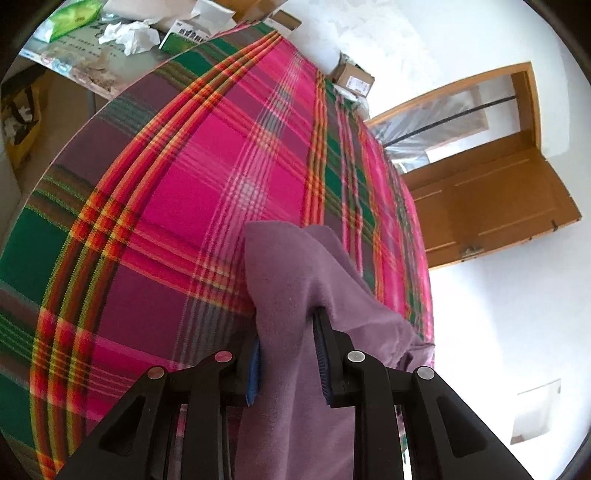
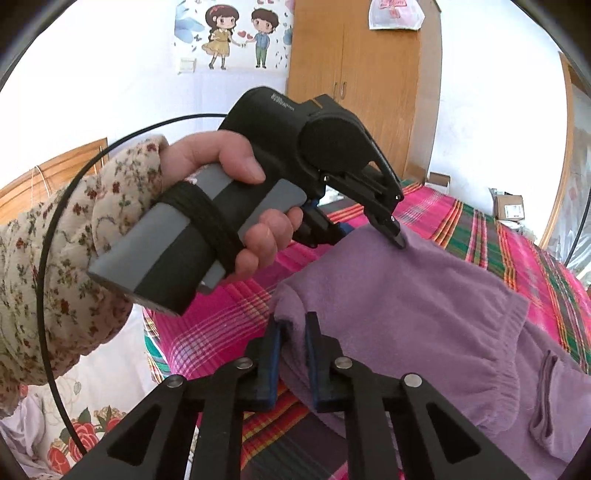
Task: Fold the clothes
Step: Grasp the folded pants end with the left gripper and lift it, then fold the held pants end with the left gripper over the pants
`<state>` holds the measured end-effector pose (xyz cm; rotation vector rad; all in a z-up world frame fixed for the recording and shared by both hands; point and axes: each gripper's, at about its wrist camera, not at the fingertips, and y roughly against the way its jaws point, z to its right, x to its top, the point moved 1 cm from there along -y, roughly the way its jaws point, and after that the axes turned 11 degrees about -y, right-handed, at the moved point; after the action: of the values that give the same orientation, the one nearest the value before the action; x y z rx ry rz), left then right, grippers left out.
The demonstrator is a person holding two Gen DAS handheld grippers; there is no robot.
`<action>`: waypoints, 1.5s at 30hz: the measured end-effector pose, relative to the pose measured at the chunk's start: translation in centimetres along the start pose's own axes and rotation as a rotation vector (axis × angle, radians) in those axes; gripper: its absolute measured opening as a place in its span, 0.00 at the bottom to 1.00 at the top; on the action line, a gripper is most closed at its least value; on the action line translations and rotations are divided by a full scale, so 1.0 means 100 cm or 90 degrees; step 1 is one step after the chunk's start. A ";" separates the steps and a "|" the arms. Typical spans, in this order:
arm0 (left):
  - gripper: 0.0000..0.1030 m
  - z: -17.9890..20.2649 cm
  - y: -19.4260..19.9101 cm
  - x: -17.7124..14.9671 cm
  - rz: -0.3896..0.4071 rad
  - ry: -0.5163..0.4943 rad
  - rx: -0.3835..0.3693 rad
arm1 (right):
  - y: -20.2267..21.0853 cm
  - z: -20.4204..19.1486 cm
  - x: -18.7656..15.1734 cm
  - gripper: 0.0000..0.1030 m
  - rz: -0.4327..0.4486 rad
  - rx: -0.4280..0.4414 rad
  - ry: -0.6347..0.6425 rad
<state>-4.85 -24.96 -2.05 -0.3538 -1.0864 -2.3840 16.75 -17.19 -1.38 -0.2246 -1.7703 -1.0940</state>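
Purple garment [image 2: 424,306] pinched by both claws, apparently above plaid blanket [image 1: 207,155].

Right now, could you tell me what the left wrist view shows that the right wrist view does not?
Only the left wrist view shows the cluttered side table with a green packet and crumpled tissue, plus the open wooden door.

Only the right wrist view shows the person's left hand holding the left gripper, the wardrobe and the cartoon wall sticker.

Both show the purple garment pinched in closed jaws, the right gripper included, over the plaid bedspread.
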 end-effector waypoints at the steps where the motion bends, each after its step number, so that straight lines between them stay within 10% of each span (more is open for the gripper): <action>1: 0.23 0.002 0.000 0.000 0.002 0.000 0.000 | 0.003 0.001 0.002 0.11 0.005 0.001 -0.003; 45: 0.16 0.206 -0.012 0.017 0.022 -0.158 -0.035 | 0.156 0.131 0.031 0.09 0.208 -0.046 -0.214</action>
<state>-6.24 -9.18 11.30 -0.6981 -1.1122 -2.3882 15.91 0.66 8.83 -0.7524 -1.9015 -0.9197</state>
